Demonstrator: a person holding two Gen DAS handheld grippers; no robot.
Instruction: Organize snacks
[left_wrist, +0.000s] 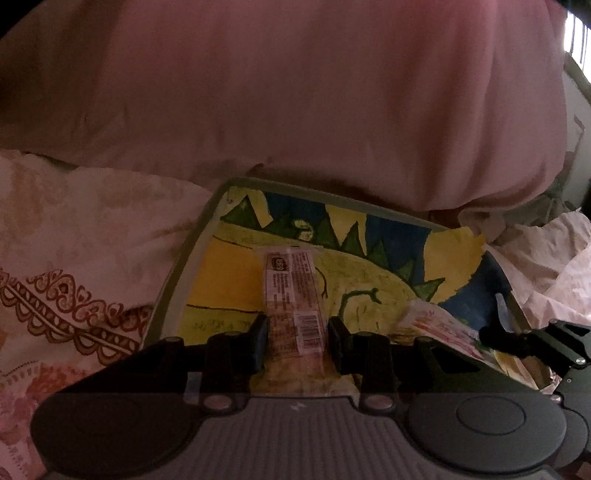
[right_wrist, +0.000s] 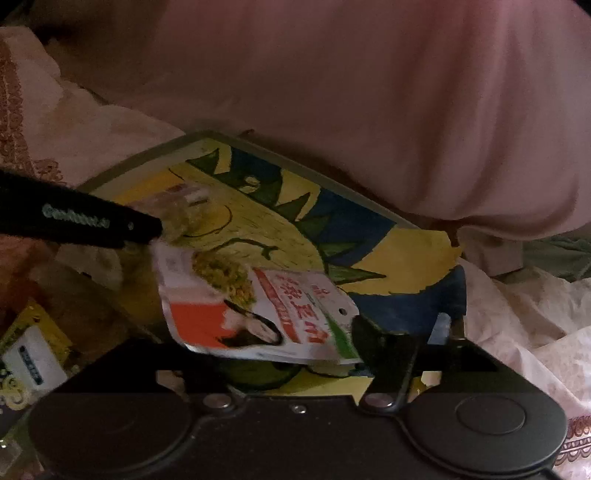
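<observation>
The step in hand looks like laying snacks out on the tray (left_wrist: 177, 273), a grey-rimmed board with a painted yellow, blue and green picture, set on patterned bedding (left_wrist: 74, 236) below a large pink cushion (left_wrist: 295, 92). The left gripper (left_wrist: 298, 338) is narrowed on a long clear-wrapped snack bar (left_wrist: 291, 295), its pads pressing the near end while the rest of the bar reaches away over the tray's left half; whether the far end rests on the tray is hard to tell in this dim view. The right gripper (right_wrist: 354, 339) stands wide, and a white and orange snack pouch (right_wrist: 258, 314) lies across its mouth with only the right finger (right_wrist: 373, 332) plainly seen at the pouch's hanging-hole corner; the pads do not seem to press it, so the pouch appears to be let go on the near part of the tray. More packets (right_wrist: 33, 350) lie at the near left, off the tray. The next move probably calls for lowering the bar flat, clear of the pouch, opening the left jaws, and drawing the right gripper back without dragging the pouch.
</observation>
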